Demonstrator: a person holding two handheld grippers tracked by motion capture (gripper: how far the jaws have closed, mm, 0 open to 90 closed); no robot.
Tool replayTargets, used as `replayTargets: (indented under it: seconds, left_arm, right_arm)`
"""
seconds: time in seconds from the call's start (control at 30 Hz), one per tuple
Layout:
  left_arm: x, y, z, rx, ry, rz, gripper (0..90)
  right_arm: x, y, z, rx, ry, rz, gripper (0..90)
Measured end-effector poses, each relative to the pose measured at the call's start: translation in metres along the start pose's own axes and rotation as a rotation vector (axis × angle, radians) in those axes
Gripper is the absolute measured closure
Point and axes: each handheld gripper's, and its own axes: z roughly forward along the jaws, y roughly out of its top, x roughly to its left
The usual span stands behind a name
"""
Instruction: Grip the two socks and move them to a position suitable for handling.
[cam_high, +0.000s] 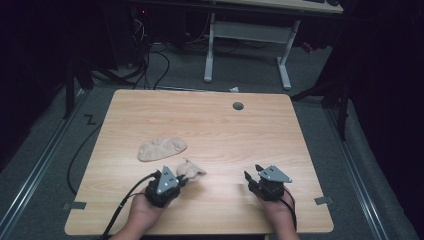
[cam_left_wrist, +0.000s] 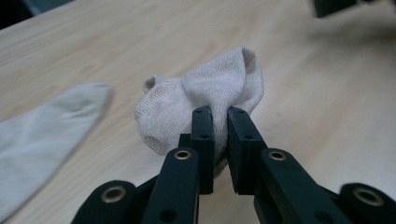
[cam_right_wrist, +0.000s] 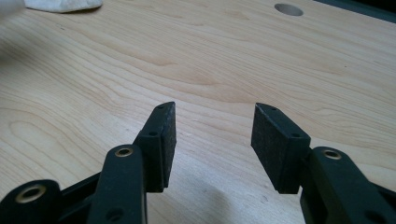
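On wood table — two socks — dark room.

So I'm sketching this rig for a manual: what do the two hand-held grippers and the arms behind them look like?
Both are black. The left hand-held gripper and right hand-held gripper each carry a grey three-cornered plate on top and trail a black cable. The jaws are flat black blocks on arms with brass-ringed pivots. The forearms are bare, with no sleeves in view.

Bare table lies ahead of the right gripper; a flat sock lies just beyond the left gripper.
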Motion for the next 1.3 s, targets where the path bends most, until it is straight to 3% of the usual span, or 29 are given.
replayTargets:
  seconds: [0.03,0.07,0.1,0.13,0.17,0.2,0.27,0.37,0.4,0.5,0.53,0.57,0.6,0.63,0.67,0.73,0.77,0.8,0.83,0.93,1.17,1.3]
  left_arm:
    - [-0.006,-0.001,0.003,0.011,-0.025,0.020,81.8]
    - [-0.006,-0.001,0.003,0.011,-0.025,0.020,81.6]
    - [-0.011,-0.003,0.007,0.029,-0.032,0.049,81.6]
    - [-0.016,-0.008,0.016,0.075,-0.056,0.079,81.4]
    - [-0.016,-0.008,0.016,0.075,-0.056,0.079,81.2]
    - [-0.017,-0.012,0.021,0.106,-0.091,0.073,81.0]
    - [-0.019,-0.014,0.023,0.122,-0.095,0.085,79.2]
    - [-0.020,-0.016,0.020,0.140,-0.088,0.091,71.9]
    - [-0.020,-0.016,0.017,0.143,-0.083,0.090,62.7]
    - [-0.018,-0.017,0.002,0.126,-0.076,0.055,59.4]
    - [-0.017,-0.017,-0.003,0.119,-0.071,0.039,59.0]
    - [-0.012,-0.019,-0.009,0.113,-0.054,0.002,59.5]
    - [-0.012,-0.019,-0.009,0.113,-0.054,0.002,60.4]
    - [-0.005,-0.021,-0.010,0.121,-0.029,-0.042,61.6]
    - [-0.005,-0.021,-0.010,0.121,-0.029,-0.042,62.5]
    - [0.001,-0.024,-0.008,0.137,-0.006,-0.079,63.9]
    - [0.005,-0.025,-0.008,0.142,-0.001,-0.095,63.9]
    - [0.009,-0.027,-0.007,0.150,0.004,-0.122,64.6]
    - [0.009,-0.027,-0.007,0.150,0.004,-0.122,64.6]
    - [0.015,-0.028,-0.008,0.158,0.030,-0.131,65.1]
    - [0.019,-0.028,-0.011,0.148,0.035,-0.153,65.3]
    - [0.019,-0.027,-0.011,0.141,0.036,-0.155,65.0]
  right_arm:
    - [0.001,0.001,0.000,-0.002,0.003,-0.002,50.2]
    - [0.002,0.002,0.001,-0.004,0.008,-0.005,50.2]
    - [0.002,0.002,0.001,-0.004,0.008,-0.005,50.2]
    - [0.006,0.004,0.002,-0.004,0.018,-0.011,49.9]
    - [0.006,0.004,0.002,-0.004,0.018,-0.011,49.9]
    - [0.010,0.006,0.003,-0.006,0.031,-0.019,49.8]
    - [0.013,0.007,0.003,-0.008,0.040,-0.025,49.7]
    - [0.025,0.012,0.002,-0.019,0.075,-0.038,49.3]
    - [0.035,0.015,0.002,-0.024,0.104,-0.046,49.0]
    - [0.048,0.020,0.001,-0.031,0.136,-0.063,50.2]
    - [0.055,0.023,0.000,-0.034,0.162,-0.071,51.2]
    - [0.072,0.029,0.000,-0.039,0.215,-0.089,53.3]
    - [0.072,0.029,0.000,-0.039,0.215,-0.089,53.3]
    - [0.089,0.034,0.002,-0.036,0.273,-0.115,54.8]
    - [0.089,0.034,0.002,-0.036,0.273,-0.115,54.8]
    - [0.113,0.039,0.007,-0.019,0.328,-0.171,56.8]
    - [0.113,0.039,0.007,-0.019,0.328,-0.171,56.8]
    - [0.125,0.039,0.012,0.001,0.356,-0.198,56.8]
    - [0.129,0.039,0.014,0.010,0.365,-0.213,56.7]
    - [0.136,0.038,0.020,0.039,0.385,-0.231,56.6]
    - [0.143,0.031,0.031,0.108,0.388,-0.271,57.0]
    - [0.145,0.028,0.033,0.133,0.381,-0.277,79.4]
